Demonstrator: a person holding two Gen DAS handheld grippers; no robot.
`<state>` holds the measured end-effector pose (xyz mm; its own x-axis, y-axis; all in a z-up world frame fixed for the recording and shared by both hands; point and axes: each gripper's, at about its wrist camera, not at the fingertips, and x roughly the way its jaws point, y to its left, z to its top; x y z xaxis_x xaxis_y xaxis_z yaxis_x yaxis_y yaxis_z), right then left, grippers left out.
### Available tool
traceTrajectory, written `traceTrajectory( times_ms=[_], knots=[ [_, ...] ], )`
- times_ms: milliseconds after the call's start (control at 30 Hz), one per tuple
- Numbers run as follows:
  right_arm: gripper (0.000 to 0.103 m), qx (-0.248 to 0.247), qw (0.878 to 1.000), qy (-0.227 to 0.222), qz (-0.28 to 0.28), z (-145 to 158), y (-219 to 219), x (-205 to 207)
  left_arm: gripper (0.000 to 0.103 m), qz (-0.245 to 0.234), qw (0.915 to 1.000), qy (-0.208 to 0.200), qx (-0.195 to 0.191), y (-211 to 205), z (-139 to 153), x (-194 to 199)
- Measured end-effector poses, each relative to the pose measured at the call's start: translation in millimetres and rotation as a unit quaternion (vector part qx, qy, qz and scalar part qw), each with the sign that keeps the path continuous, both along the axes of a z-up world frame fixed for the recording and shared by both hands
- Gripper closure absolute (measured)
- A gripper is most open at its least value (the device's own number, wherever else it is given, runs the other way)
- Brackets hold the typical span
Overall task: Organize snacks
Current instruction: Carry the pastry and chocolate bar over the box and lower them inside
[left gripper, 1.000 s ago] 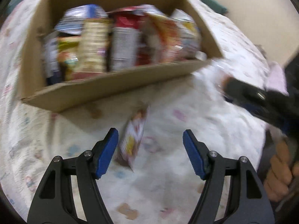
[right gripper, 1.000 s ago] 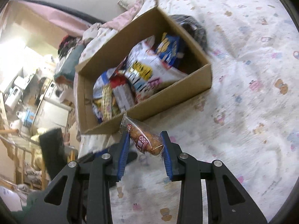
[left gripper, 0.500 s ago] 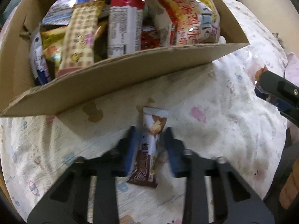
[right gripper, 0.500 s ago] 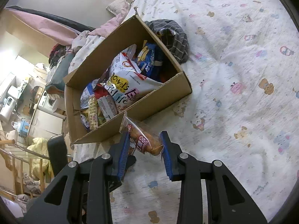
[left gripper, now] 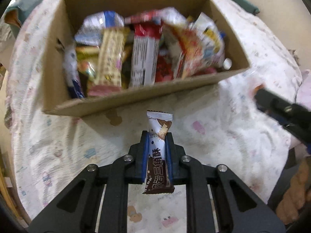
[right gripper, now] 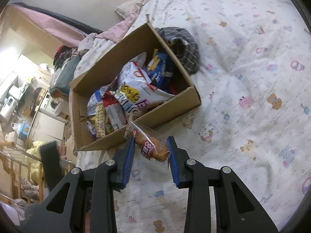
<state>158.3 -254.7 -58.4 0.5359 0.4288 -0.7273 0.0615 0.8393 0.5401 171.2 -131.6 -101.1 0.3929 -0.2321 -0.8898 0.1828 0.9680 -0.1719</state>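
Both of the person's tools are loaded right now. The left gripper (left gripper: 157, 151) is clamped on a slim brown-and-white wafer bar (left gripper: 157, 153), its blue pads (left gripper: 145, 155) pressing the long edges around the middle, so the crimped top sticks out ahead of the tips and the dark bottom end hangs back behind them, above the printed bedsheet (left gripper: 58, 147). The right gripper (right gripper: 150, 151) has its jaws closed on a clear-wrapped bun (right gripper: 150, 145), which lies crosswise between the pads with one crinkled seal poking toward the cardboard box (right gripper: 175, 104). That box sits on the bed just beyond both tools, already packed with upright packets and a big chip bag (right gripper: 134, 95). Both snacks look very light. The bar seems stiff enough to be held by its edges, though I would guess the wafer inside cracks under a hard squeeze. The bun looks soft and its film slick, so a hold across the bulk of the bread, as here, seems safer than pinching the seal, which could slide out. The free gaps in the box look narrow, so the bar probably goes in end-first.
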Motion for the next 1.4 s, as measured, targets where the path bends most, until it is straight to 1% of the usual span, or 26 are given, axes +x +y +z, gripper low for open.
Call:
traceTrajectory(
  times_ms=[133,267,367,400,467,600,667,700,767,933,1067,1167,1300,1400],
  knots=[
    [0.068,-0.002,1.0,-0.008,0.003,7,4,-4,0.09,0.018,0.9995,-0.026,-0.01,-4,21,-5],
    [0.068,0.0,1.0,-0.011,0.002,12,5,-8,0.09,0.027,0.9989,-0.036,-0.01,13,35,-7],
    [0.068,0.0,1.0,-0.015,0.003,17,8,-10,0.09,0.032,0.9984,-0.045,-0.006,31,43,-24],
    [0.068,0.0,1.0,-0.017,0.003,20,9,-11,0.09,0.036,0.9981,-0.051,-0.005,48,50,-37],
    [0.068,0.0,1.0,-0.02,0.004,26,10,-10,0.09,0.045,0.9971,-0.061,0.0,59,61,-41],
    [0.068,-0.008,0.999,-0.034,0.008,42,15,-5,0.09,0.065,0.9955,-0.069,-0.004,77,79,-37],
    [0.068,-0.03,0.999,-0.043,0.012,51,20,-3,0.09,0.071,0.9949,-0.069,-0.018,88,90,-32],
    [0.068,-0.038,0.998,-0.047,0.014,55,21,-1,0.09,0.073,0.9946,-0.072,-0.018,90,94,-30],
    [0.068,-0.039,0.998,-0.05,0.014,61,21,3,0.09,0.076,0.9935,-0.084,-0.01,94,106,-23],
    [0.068,-0.03,0.998,-0.05,0.003,73,10,22,0.089,0.084,0.9918,-0.096,-0.008,107,126,-1],
    [0.068,-0.037,0.998,-0.056,-0.004,85,1,44,0.089,0.087,0.9906,-0.105,-0.002,113,131,17],
    [0.068,-0.053,0.997,-0.061,0.0,91,-4,66,0.089,0.088,0.9913,-0.098,-0.003,114,125,32],
    [0.068,-0.073,0.996,-0.054,0.006,85,-4,92,0.089,0.086,0.9924,-0.088,-0.003,109,110,49],
    [0.068,-0.091,0.995,-0.05,0.011,74,0,108,0.089,0.083,0.993,-0.084,-0.006,105,100,57]
  ],
)
